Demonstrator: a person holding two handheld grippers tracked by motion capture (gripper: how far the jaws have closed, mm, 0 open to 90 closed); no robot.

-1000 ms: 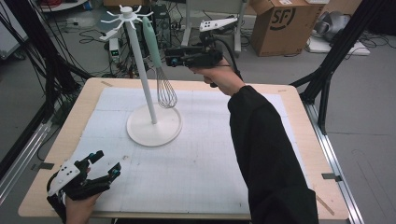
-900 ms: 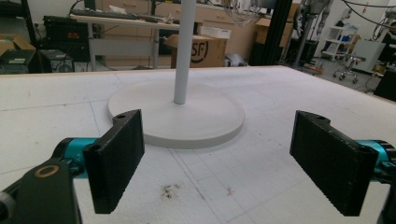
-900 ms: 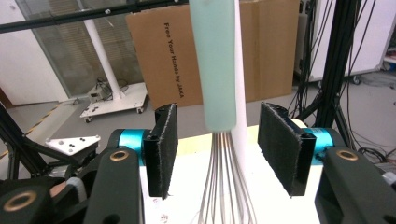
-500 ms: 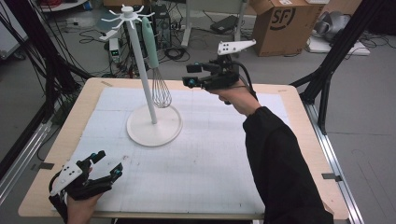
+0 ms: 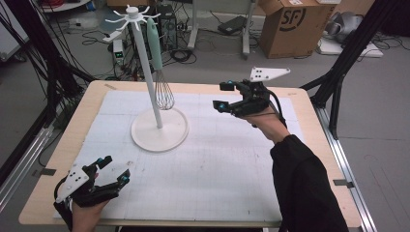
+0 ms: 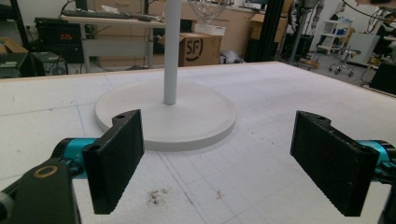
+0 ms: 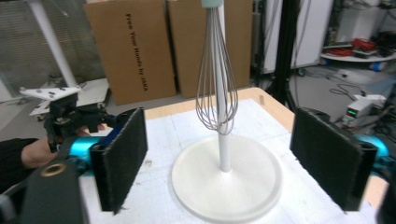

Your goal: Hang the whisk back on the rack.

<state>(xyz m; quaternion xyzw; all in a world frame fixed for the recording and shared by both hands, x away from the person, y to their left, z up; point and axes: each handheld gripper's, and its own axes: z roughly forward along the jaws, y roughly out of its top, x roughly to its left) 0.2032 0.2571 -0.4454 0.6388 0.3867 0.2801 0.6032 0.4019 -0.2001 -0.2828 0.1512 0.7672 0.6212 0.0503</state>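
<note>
At the near left corner of the table [image 5: 63, 145], the left gripper [image 5: 112, 170] rests low over the white mat [image 5: 232, 159], its jaws spread wide with nothing between them; in the left gripper view they frame the round base of the rack [image 6: 196, 116].

Toward the middle stands the white hanging rack [image 5: 146, 63], a tall pole on a disc base. The whisk [image 5: 163, 87] hangs from one of its top hooks by its pale green handle, wire head downward, close beside the pole and clear of the base.

To the right, the right gripper [image 5: 221, 96] is held in the air well apart from the whisk, pointing at it. Its jaws have just been opening and stand wide apart, empty; the right gripper view shows the whisk centred between them farther off.

The whisk looks lightly hooked, so any knock to the pole could set it swinging or unhook it. A return reach could also tip the tall rack.
</note>
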